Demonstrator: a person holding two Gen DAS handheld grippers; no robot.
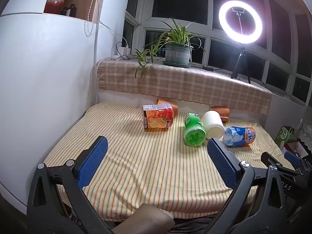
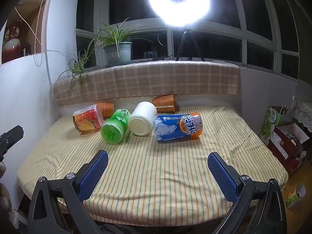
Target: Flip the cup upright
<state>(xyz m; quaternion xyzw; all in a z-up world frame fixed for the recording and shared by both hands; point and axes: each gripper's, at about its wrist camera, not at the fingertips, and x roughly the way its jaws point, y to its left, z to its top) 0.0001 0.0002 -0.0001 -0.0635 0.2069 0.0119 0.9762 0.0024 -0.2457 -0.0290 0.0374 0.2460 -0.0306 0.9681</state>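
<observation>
Your left gripper [image 1: 156,152] and right gripper [image 2: 157,165] hover with jaws wide, holding nothing. The white cup [image 2: 143,119] lies on its side on the striped counter [image 2: 156,175], between green and blue cups.

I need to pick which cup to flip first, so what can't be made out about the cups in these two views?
- Left copper cup: mostly hidden behind the red-orange cup in both views.
- Right copper cup: the white cup covers part of it in the left wrist view.
- White cup's open end: faces away, unseen.
- Ring light: blown out in the right wrist view.
</observation>
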